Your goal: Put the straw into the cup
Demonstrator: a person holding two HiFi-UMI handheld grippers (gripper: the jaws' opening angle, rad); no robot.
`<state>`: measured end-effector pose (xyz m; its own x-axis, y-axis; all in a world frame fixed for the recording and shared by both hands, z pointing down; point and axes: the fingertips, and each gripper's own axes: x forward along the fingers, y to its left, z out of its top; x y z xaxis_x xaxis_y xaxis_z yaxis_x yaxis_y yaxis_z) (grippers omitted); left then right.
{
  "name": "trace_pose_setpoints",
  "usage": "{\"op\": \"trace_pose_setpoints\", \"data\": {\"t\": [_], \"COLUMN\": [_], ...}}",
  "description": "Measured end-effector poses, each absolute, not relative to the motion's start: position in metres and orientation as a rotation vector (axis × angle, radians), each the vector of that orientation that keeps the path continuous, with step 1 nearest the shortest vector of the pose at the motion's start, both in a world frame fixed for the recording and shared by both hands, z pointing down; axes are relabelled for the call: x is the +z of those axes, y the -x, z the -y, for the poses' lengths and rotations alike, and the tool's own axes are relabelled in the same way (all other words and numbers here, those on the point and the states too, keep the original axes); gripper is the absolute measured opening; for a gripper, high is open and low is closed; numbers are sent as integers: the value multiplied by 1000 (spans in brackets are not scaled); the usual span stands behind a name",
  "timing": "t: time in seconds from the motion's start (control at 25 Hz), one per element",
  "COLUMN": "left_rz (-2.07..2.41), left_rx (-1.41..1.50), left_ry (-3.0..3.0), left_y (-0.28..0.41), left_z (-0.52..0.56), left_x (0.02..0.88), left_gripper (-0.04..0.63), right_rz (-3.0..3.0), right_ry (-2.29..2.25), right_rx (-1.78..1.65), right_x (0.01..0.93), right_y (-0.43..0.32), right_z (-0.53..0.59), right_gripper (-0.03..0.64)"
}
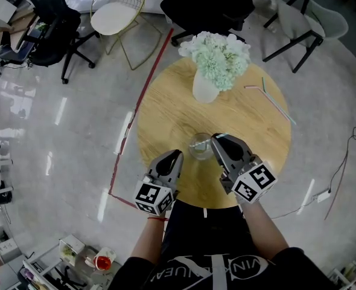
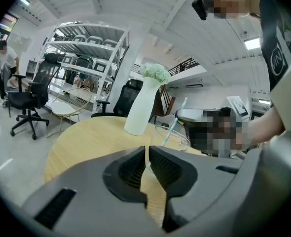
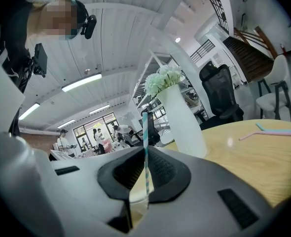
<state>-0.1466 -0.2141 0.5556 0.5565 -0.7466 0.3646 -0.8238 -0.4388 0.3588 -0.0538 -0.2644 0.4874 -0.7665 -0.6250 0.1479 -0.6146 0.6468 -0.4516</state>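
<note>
Right gripper (image 1: 216,139): jaws clamped on a teal-and-white striped straw (image 3: 145,132), held upright between the ribbed pads with its top well above them. Lower end of that straw down inside the clear cup (image 1: 199,145), seen slanting through the rim from the left gripper view. Cup upright on the round wooden table (image 1: 166,113), toward its near side, just beside the right gripper's tips and between the two grippers.

Left gripper (image 1: 177,154): jaws drawn almost together, only a thin slit between the pads, nothing in it but bare wood beyond. Tips just left of the cup, not touching it as far as can be told.

Near edge of the table directly below both grippers. Bare wood left of the cup and between the cup and the white vase (image 1: 205,86) of pale flowers at the far side, well apart from the cup. Two spare straws (image 1: 276,101) flat at the far right, close to the table's rim. Beyond the table, grey floor with a red line (image 1: 143,95) at the left and chairs (image 1: 298,23) farther off.
</note>
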Motion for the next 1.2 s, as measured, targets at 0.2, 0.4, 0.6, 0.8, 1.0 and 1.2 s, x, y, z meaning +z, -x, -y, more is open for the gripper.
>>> {"op": "trace_pose_setpoints", "data": {"t": [0.2, 0.4, 0.6, 0.8, 1.0, 1.2], "left_rz": [1264, 1257, 1246, 1243, 1237, 1234], "left_rx": [214, 207, 200, 199, 205, 204], "left_ry": [-2292, -2289, -2289, -2290, -2296, -2294], "left_y": [148, 144, 141, 141, 140, 139], "left_z": [212, 210, 209, 208, 205, 201], "left_x": [556, 558, 558, 558, 558, 557], "left_gripper": [35, 35, 35, 35, 35, 35], "right_rz": [-2832, -2817, -2811, -2807, -2797, -2791], "right_ry": [1074, 1086, 1106, 1123, 1144, 1154], "right_rx": [-757, -755, -764, -772, -785, -793], "right_x": [490, 492, 495, 496, 498, 497], "right_y": [55, 53, 49, 45, 41, 40], "right_z": [264, 264, 264, 262, 259, 256], "right_gripper": [20, 20, 21, 20, 21, 21]}}
